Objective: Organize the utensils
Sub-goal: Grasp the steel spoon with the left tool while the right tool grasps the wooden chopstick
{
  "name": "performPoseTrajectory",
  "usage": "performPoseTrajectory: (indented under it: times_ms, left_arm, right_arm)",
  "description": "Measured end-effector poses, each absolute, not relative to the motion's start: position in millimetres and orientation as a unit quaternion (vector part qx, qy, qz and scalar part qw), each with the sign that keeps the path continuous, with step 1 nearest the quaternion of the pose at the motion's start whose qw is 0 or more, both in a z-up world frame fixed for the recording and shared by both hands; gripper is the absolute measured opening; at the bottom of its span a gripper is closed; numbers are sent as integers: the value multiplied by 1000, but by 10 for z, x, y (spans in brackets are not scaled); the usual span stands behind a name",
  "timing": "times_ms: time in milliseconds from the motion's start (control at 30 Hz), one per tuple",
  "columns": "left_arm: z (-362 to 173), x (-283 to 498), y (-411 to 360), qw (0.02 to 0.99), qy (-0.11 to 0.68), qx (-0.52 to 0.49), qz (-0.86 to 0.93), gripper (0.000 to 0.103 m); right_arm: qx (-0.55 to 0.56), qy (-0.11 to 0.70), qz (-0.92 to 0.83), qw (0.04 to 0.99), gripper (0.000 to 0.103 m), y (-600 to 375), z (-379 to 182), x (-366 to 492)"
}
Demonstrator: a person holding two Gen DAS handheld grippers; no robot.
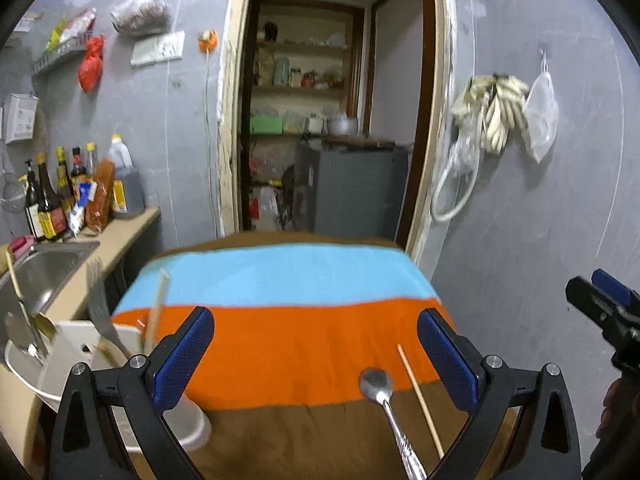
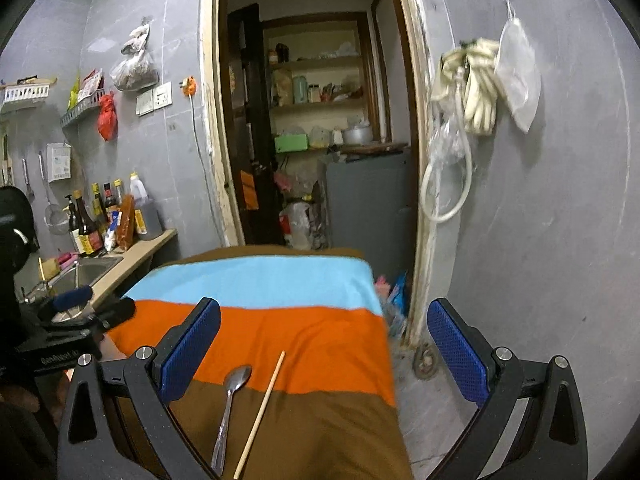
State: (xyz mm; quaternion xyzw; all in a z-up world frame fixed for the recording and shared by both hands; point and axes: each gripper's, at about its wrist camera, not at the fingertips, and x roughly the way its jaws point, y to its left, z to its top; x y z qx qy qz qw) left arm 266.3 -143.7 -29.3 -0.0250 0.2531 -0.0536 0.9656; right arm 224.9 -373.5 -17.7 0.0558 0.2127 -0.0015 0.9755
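Orange, light blue and brown bands run across the striped cloth (image 1: 304,344) that covers the table in the middle of both views. In the left wrist view the left gripper (image 1: 316,356) fills the bottom of the frame with its blue-padded jaws spread wide and nothing between them. Low and right of centre, a metal spoon (image 1: 384,404) lies on the cloth with its bowl at the orange-brown border, and a single wooden chopstick (image 1: 420,400) lies just beside it on its right, apart from it. At lower left a white utensil holder (image 1: 72,356) stands at the table's edge, with a fork, spoons and a chopstick standing in it. The right gripper (image 2: 324,352) in its own view is likewise spread open and empty; the spoon (image 2: 230,404) and chopstick (image 2: 262,412) sit at lower centre between its fingers. A steel sink (image 1: 44,268) shows at the left edge.
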Motion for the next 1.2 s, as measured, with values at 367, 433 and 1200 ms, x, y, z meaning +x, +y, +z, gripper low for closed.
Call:
performPoseTrajectory:
  times_ms: [367,433,1200]
  left_arm:
    - [-899,2974,-1571,927,357,-45,-108,94]
    - [-1010,3042,-1596,917,377,-51,-120,84]
    - [-1581,3364,-1938,860,475,-59,-178,30]
  right_arm:
    - [120,309,30,943,91,-3931,-932,2709]
    - [123,323,35,938,83,-3928,-1055,2770]
    - [147,386,144,899,27,-3619,-1779,3342]
